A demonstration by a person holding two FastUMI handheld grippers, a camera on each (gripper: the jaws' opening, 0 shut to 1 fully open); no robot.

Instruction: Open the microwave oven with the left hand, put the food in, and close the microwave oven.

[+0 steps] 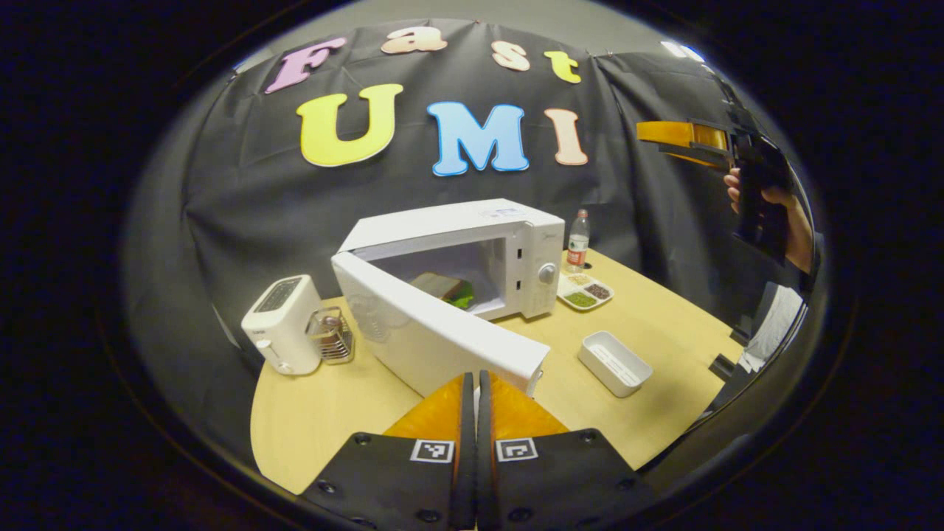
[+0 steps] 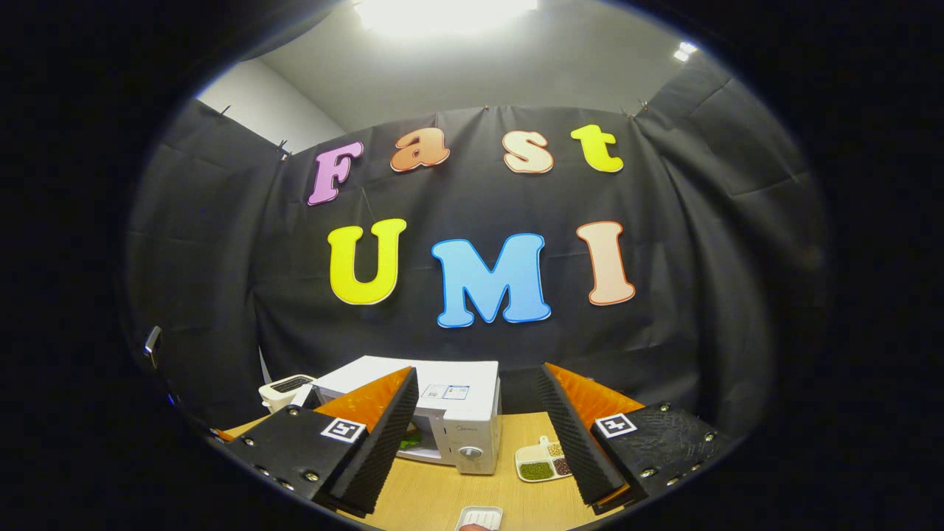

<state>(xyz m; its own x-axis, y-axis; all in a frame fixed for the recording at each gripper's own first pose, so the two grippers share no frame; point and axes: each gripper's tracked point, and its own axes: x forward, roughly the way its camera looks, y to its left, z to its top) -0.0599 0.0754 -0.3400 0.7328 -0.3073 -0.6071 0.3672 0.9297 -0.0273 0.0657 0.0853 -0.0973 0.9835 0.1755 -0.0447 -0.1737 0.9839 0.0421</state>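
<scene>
Left gripper view is showing the left claw [image 1: 476,391] pinched together just beside the microwave door [image 1: 435,332], a stiff, light panel best pushed at its free edge; food [image 1: 446,289] is sitting inside, and the right claw [image 2: 472,420] is gaping wide.

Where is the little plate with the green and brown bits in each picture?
Left gripper view: the sectioned plate lies on the table right of the microwave, beside a bottle.
Right gripper view: it lies low in the picture, right of the microwave.
Shared landmark: the microwave's round knob.
</scene>
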